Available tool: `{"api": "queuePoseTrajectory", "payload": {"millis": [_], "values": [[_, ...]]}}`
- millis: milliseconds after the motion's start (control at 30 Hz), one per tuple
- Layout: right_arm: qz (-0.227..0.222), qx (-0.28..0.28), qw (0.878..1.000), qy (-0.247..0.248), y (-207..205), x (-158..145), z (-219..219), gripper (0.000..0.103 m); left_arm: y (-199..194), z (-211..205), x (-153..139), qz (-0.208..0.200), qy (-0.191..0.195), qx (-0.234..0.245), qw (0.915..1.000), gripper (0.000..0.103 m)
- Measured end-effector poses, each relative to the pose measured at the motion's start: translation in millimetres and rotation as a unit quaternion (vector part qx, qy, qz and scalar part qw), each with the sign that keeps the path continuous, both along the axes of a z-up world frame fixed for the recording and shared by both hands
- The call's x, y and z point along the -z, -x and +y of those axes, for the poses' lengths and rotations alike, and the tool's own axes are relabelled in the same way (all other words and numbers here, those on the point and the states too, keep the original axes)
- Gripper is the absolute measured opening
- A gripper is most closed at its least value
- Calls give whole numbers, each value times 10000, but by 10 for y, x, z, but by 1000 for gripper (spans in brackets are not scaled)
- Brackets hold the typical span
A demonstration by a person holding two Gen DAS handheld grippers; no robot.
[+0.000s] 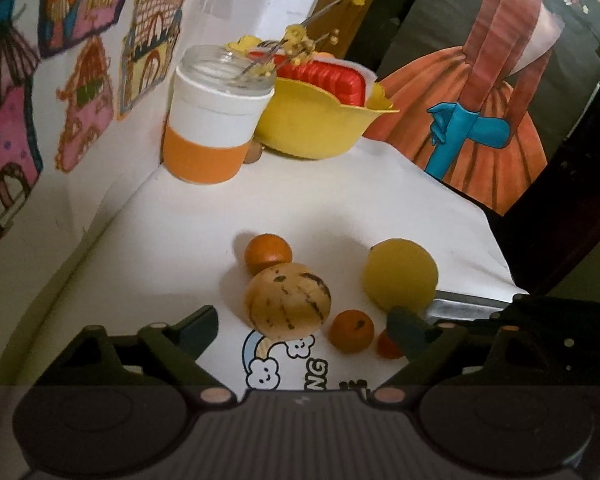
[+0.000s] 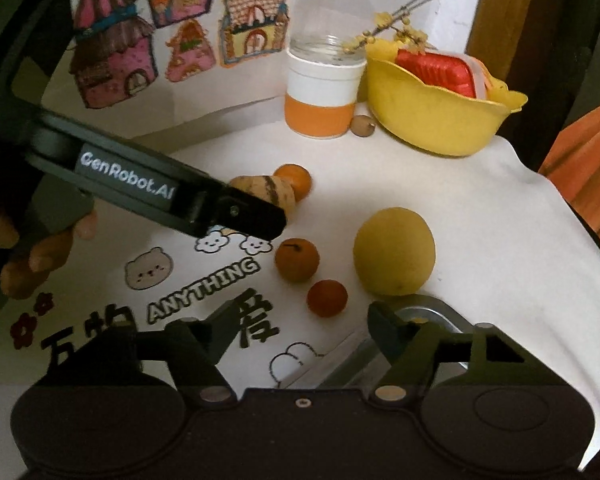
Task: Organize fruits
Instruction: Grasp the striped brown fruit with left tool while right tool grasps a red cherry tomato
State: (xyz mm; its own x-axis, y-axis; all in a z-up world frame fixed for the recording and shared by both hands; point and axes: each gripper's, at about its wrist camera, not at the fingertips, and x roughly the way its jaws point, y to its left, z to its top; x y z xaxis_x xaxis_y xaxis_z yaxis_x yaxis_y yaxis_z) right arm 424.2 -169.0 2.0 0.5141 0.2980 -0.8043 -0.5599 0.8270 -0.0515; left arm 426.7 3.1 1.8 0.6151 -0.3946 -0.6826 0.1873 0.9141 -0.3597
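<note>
Both tongs spread wide, nothing between the fingers. Left gripper [image 1: 302, 330] sits low over the white sheet [image 1: 172, 220], the striped tan melon [image 1: 288, 307] just ahead, about centred between its fingers; an orange [image 1: 268, 253] touches the melon from behind, a second orange [image 1: 351, 335] just right of it, a smaller reddish one [image 1: 386, 347] half hidden behind the right finger. Yellow round fruit [image 1: 401, 274] stands apart to the right, with clear sheet between it and the melon. Right gripper [image 2: 302, 334] hovers near the sheet's front edge, over a metal tool [image 2: 420, 314] whose shape is mostly covered by the fingers. From the right wrist view the left gripper's arm hides most of the melon, and a hand [image 2: 40, 256] holding it is cut off at the frame edge. Back corner is crowded – orange-and-white jar [image 2: 322, 88], small brown nut-like thing [image 2: 363, 126] (hard to make out), yellow bowl [image 2: 440, 120] holding a red container [image 2: 436, 72]. The sheet's right edge drops off just beyond the yellow fruit; wall closes the left side.
</note>
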Motion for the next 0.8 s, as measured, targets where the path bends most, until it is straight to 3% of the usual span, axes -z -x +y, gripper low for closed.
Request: {"api": "queuePoseTrajectory", "payload": {"millis": [100, 267, 400, 567, 700, 800], "values": [[1, 37, 10000, 33, -68, 60, -13, 59, -38, 11, 46, 48, 61, -67, 9999, 86], [-57, 62, 10000, -26, -143, 90, -11, 54, -95, 19, 93, 130, 130, -156, 9997, 78], [12, 36, 10000, 43, -167, 133, 10, 42, -118, 9, 119, 161, 174, -162, 9996, 66], [-30, 61, 10000, -38, -201, 142, 26, 37, -146, 26, 142, 179, 251, -266, 9992, 55], [-53, 68, 9999, -61, -206, 139, 44, 26, -142, 38, 149, 186, 262, -263, 9991, 55], [-90, 61, 9999, -10, -185, 133, 59, 26, -119, 40, 144, 193, 259, -285, 9991, 54]]}}
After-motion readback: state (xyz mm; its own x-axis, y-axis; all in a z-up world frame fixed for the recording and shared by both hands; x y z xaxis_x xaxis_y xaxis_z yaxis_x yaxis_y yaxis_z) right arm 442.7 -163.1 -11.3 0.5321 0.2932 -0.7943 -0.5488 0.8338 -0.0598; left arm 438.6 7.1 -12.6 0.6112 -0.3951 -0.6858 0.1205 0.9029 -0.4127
